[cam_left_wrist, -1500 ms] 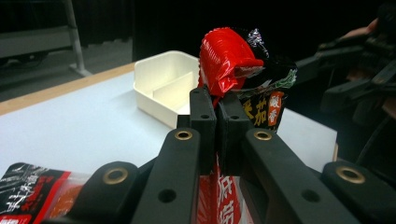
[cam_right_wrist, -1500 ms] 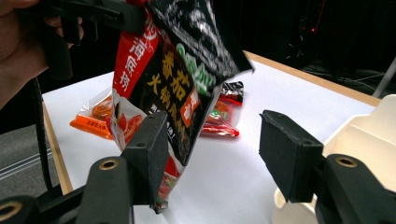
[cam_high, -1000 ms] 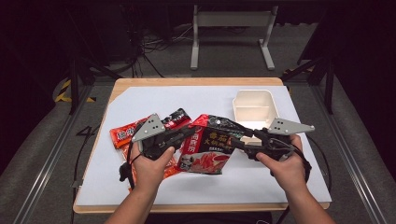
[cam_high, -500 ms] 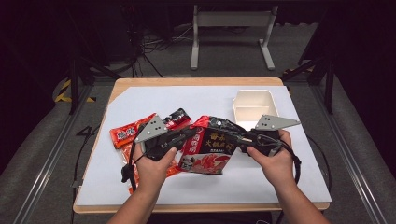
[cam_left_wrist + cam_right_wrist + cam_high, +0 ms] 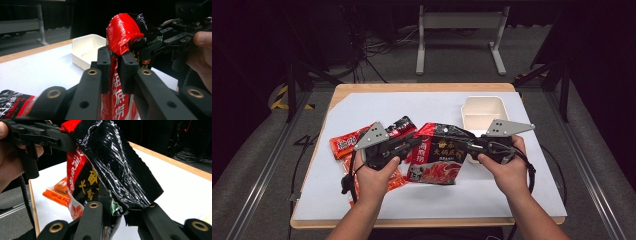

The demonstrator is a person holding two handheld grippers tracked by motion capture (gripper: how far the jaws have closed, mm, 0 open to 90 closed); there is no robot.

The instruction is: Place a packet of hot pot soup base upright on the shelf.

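1. The red-and-black sauce packet [image 5: 439, 152] was held off the table [image 5: 422, 107] between both grippers, above the white mat, just in front of the white container [image 5: 482, 112]; two other red packets [image 5: 347, 145] lay on the mat to its left
2. The left gripper [image 5: 115, 58] was clamped on the packet's red edge; its jaws had just eased apart slightly, yet the pads still pinched the film, which bulged above them
3. The right gripper [image 5: 117, 207] had just been closing and pinched the black crinkled edge on the opposite side, as its own view showed
4. Judged purpose: the two opposed grips at the packet's top corners suit pulling the seal apart, with the container close by to receive the contents
5. Both hands came in from the near edge, forearms angled inward, the left hand [image 5: 374, 172] and right hand [image 5: 504, 165] wrapped around the gripper handles, each gripper held roughly level and pointing toward the other
6. Risk noted: the film was thin and glossy, so either grip could slip under a hard pull
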